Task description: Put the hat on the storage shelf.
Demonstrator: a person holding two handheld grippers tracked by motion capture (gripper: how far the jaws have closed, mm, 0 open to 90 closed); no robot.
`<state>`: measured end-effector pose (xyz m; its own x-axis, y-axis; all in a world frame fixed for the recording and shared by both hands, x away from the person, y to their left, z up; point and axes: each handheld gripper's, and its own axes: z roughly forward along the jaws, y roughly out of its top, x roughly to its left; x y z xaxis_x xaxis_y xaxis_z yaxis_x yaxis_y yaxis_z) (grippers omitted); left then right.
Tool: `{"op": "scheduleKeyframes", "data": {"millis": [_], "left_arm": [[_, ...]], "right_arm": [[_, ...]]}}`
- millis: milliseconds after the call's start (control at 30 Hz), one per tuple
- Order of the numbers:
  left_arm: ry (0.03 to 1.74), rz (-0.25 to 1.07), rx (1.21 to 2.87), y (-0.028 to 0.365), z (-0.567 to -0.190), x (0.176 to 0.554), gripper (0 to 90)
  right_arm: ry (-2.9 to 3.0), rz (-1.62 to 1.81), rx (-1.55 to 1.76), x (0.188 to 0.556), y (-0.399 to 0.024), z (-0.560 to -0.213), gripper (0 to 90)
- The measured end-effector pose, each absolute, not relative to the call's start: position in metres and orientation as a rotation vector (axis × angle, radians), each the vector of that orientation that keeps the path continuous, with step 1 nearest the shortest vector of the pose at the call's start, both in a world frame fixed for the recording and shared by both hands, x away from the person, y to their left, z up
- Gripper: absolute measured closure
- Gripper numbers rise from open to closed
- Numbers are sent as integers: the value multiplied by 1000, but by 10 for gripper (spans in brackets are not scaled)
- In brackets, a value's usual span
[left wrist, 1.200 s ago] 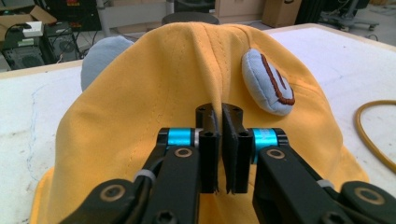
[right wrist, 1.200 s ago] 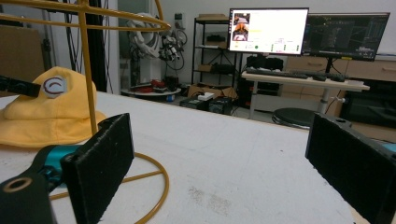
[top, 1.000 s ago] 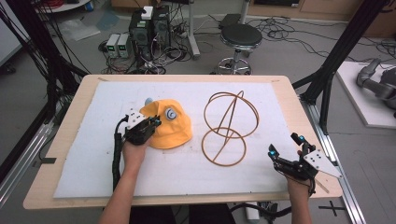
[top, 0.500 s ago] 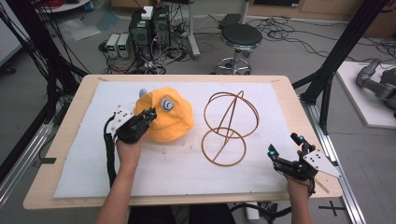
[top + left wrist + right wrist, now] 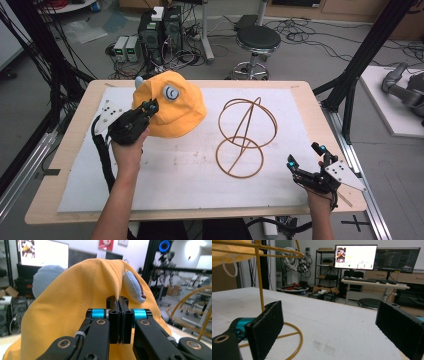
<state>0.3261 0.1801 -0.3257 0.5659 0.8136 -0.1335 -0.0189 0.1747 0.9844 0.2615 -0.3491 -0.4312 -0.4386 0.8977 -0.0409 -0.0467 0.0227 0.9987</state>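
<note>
The left hand-held gripper (image 5: 119,315) pinches a fold of the yellow hat (image 5: 175,107), so the hat hangs up off the counter (image 5: 65,150). The wire stand (image 5: 246,135) waits beside it. The right hand-held gripper (image 5: 307,162) rests wide open, holding nothing.

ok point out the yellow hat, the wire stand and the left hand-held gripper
yellow hat (image 5: 180,117), high view, front of the crown
wire stand (image 5: 239,164), high view, base ring
left hand-held gripper (image 5: 119,305), left gripper view, closed jaw tips pinching fabric
</note>
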Motion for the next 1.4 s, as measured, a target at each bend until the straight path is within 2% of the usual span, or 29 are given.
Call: {"op": "scheduleKeyframes", "data": {"millis": [367, 667, 1100, 1400], "left_arm": [[638, 634, 1193, 155, -280, 307, 880], [514, 583, 1188, 117, -255, 296, 881], [431, 515, 1267, 53, -260, 295, 880], [405, 506, 1351, 24, -271, 295, 880]], "right_arm": [[1512, 1531, 898, 261, -349, -430, 76], [1504, 1541, 900, 260, -350, -429, 75], [1487, 1547, 903, 260, -353, -429, 76], [1485, 1546, 899, 260, -354, -429, 75]]}}
